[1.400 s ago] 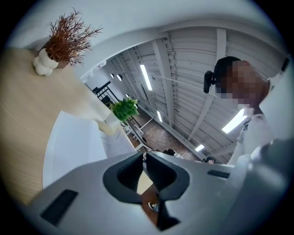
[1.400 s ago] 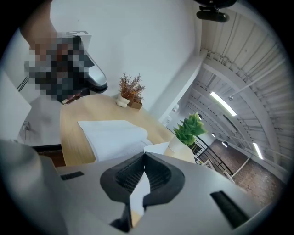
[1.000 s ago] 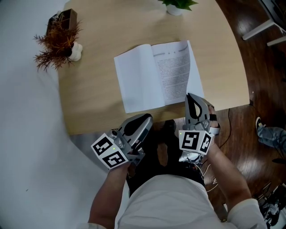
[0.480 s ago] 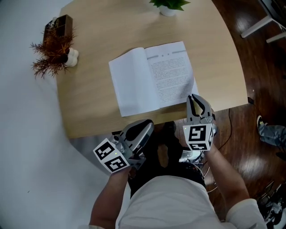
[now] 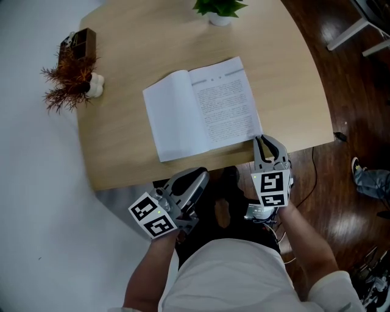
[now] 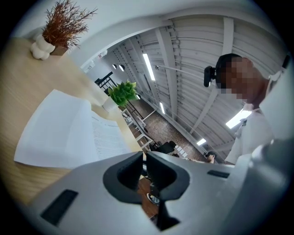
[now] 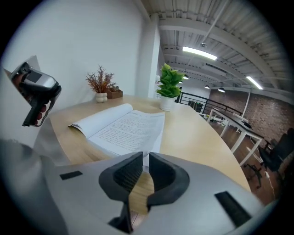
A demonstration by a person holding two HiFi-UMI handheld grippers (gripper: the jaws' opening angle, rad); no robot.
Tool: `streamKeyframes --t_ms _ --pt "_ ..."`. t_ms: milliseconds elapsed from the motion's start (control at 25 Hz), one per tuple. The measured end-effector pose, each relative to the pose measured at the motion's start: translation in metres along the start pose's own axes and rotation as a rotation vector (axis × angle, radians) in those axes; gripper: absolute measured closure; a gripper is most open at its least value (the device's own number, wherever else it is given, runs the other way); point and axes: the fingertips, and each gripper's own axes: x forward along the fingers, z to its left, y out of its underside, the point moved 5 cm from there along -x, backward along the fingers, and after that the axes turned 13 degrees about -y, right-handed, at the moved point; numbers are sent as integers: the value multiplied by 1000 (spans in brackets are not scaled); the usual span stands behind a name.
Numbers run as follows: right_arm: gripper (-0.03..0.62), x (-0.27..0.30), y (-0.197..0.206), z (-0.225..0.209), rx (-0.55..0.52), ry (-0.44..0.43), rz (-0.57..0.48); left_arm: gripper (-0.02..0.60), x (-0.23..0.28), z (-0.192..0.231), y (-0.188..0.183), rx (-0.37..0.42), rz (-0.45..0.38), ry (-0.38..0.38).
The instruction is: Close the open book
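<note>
open book lies flat on the pale wood table, spine running away from the person. blank page on the left, printed page on the right.

right gripper: at the table's near edge, tips right by the near right corner of the printed page. head view cannot settle whether they touch the paper. in the right gripper view the book spreads just ahead of the gripper. the page's near corner shows directly above the slot between the fingers. jaws stand a narrow way apart and have just been opening. only bare table wood shows through the gap, no page between the pads.

left gripper: off the table, by the person's lap, just short of the near edge. its nose points toward the book's near side, apart from it. in the left gripper view the gripper has its jaws closed together with nothing between them. the book lies ahead and to the left, blank page nearest.

also on the table: green plant at the far edge beyond the book, dried plant at the far left corner, both well apart from the book.
</note>
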Motion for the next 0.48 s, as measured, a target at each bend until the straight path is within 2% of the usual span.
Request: streamKeyframes --t_ms 480 --pt "571 -15 26 -23 75 -5 38 583 3 -15 7 15 -12 -47"
